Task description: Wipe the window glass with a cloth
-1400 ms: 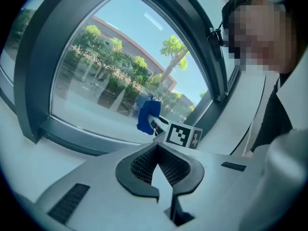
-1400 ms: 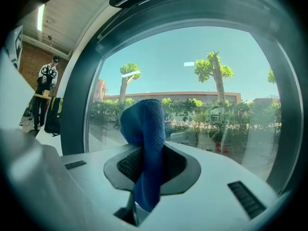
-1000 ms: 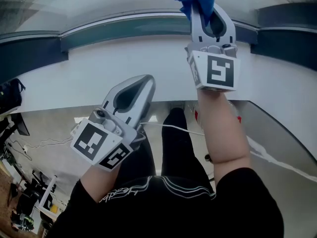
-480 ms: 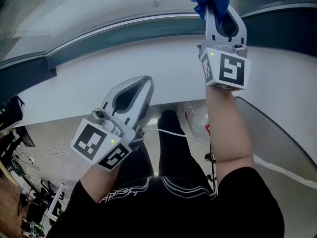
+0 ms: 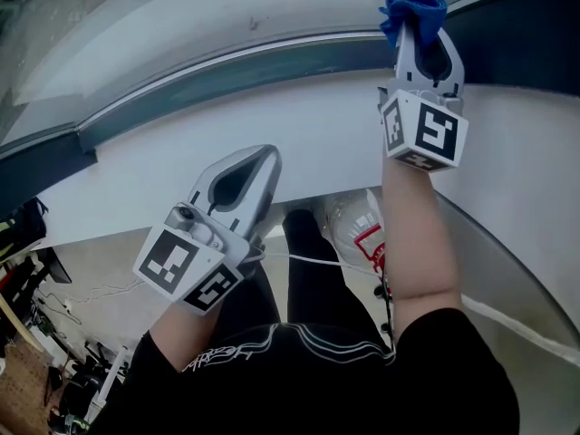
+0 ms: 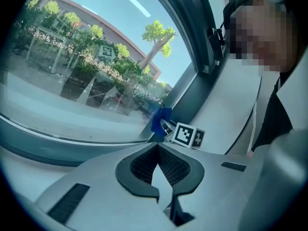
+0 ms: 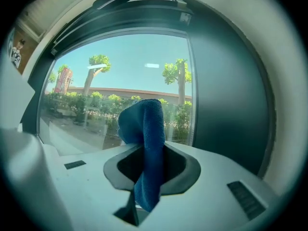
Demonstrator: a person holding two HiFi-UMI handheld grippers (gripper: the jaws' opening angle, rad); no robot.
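A blue cloth (image 5: pixel 412 5) sticks up from my right gripper (image 5: pixel 419 27), which is shut on it and raised at the top right, by the window's dark lower frame (image 5: pixel 227 72). In the right gripper view the cloth (image 7: pixel 147 138) stands folded between the jaws in front of the window glass (image 7: pixel 115 81). My left gripper (image 5: pixel 256 163) is shut and empty, held low over the white sill (image 5: pixel 317 125). In the left gripper view the glass (image 6: pixel 82 66) fills the left, and the cloth (image 6: pixel 160 119) touches it near the frame corner.
A dark upright frame post (image 7: pixel 226 90) borders the glass on the right. Below the sill lie a plastic bottle with a red label (image 5: pixel 358 229) and a white cable (image 5: pixel 317 259). The person's dark trousers (image 5: pixel 308 279) fill the bottom. Clutter sits on the floor at left (image 5: pixel 36 361).
My right gripper has carried the blue cloth to the right along the bottom of the glass. The left gripper has hardly moved and stays shut.
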